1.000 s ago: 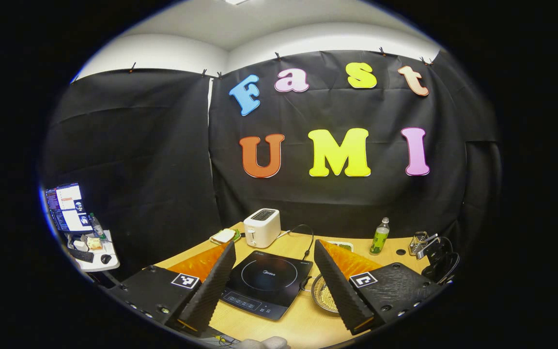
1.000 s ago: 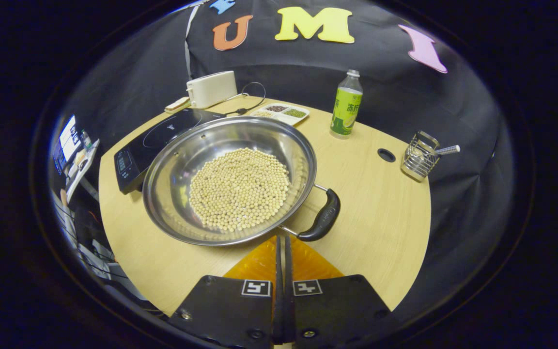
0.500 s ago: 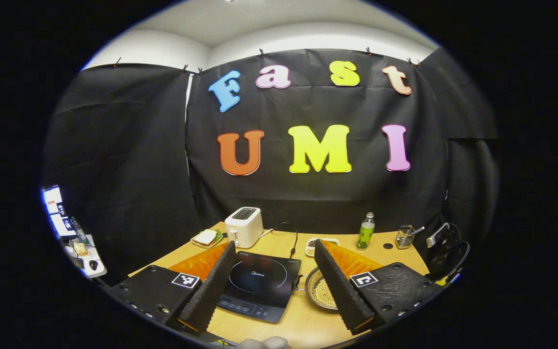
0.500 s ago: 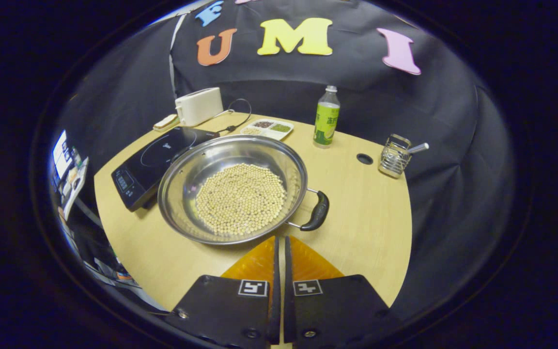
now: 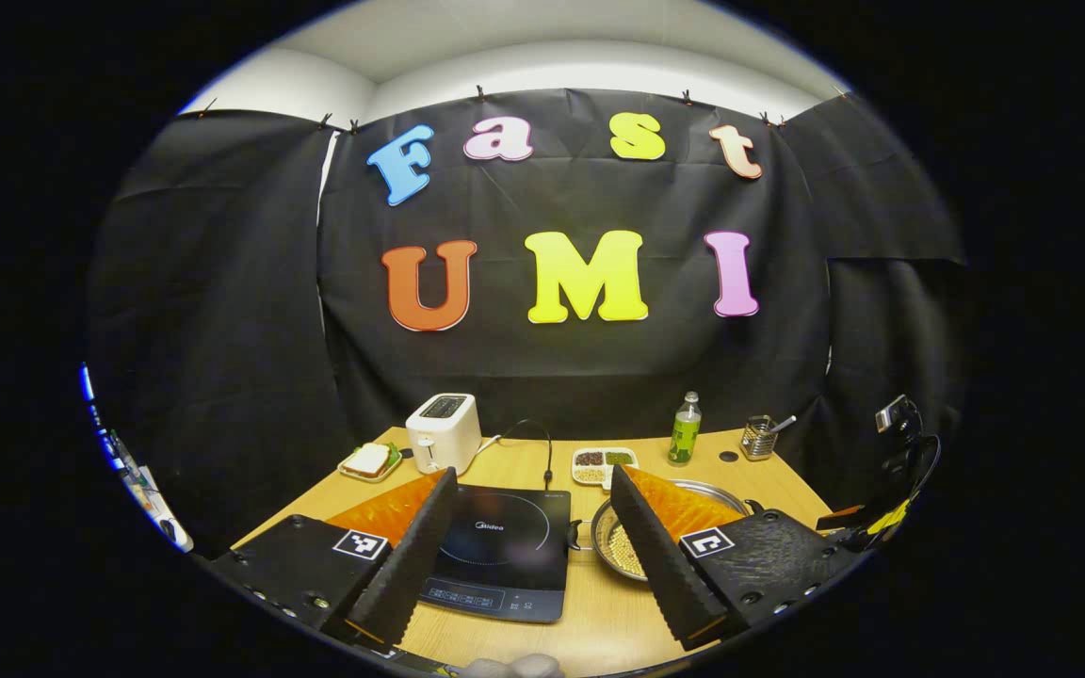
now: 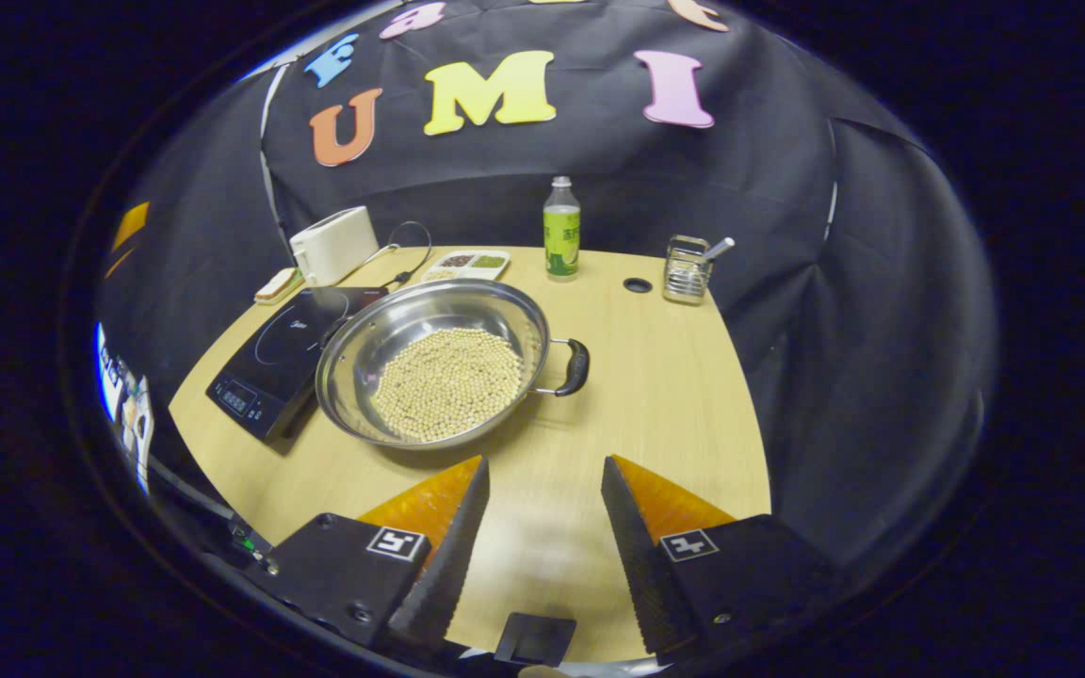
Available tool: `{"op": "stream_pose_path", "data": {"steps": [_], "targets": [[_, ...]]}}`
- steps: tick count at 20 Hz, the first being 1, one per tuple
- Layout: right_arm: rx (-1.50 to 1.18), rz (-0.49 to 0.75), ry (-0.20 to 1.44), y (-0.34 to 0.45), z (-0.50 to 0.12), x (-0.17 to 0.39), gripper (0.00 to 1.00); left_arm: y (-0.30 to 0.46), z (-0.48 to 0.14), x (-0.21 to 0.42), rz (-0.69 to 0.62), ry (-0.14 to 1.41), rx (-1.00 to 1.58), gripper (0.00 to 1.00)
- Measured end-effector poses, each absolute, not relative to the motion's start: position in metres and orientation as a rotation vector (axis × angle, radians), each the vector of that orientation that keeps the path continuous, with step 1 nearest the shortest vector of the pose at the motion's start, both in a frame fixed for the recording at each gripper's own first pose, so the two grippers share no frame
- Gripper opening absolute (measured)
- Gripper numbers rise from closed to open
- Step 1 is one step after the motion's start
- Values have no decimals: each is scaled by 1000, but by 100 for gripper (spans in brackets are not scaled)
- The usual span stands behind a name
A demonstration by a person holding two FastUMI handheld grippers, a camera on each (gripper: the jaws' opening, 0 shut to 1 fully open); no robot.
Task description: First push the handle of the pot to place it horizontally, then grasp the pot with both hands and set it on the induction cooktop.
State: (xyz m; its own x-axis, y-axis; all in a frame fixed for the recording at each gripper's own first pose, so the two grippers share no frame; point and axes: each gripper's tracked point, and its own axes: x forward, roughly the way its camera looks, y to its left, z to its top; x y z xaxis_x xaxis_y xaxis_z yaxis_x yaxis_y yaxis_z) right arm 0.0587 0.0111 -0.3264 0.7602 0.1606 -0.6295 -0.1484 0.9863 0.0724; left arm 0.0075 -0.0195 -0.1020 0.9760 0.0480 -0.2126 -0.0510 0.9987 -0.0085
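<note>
Steel pot (image 6: 439, 367) — handle (image 6: 574, 367) pointing right; beside cooktop (image 6: 288, 353).

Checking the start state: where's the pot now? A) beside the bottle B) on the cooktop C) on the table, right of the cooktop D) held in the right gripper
C: the pot sits on the table, its left rim meeting the cooktop; right gripper open, short of it.

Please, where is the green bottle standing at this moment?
In the right gripper view, the green bottle stands upright at the table's far edge, between the divided snack tray on its left and the wire holder on its right.
</note>
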Motion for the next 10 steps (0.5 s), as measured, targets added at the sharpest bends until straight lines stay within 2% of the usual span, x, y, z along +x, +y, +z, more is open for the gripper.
{"op": "stream_pose_path", "data": {"steps": [1,3,10], "targets": [[42,147,670,11,-322,54,80,-18,-109,5,33,225,-15,97],[56,105,649,9,-318,43,78,-13,-122,-1,9,242,-8,97],[67,88,628,17,-314,31,78,-24,-177,7,-61,331,-25,97]]}}
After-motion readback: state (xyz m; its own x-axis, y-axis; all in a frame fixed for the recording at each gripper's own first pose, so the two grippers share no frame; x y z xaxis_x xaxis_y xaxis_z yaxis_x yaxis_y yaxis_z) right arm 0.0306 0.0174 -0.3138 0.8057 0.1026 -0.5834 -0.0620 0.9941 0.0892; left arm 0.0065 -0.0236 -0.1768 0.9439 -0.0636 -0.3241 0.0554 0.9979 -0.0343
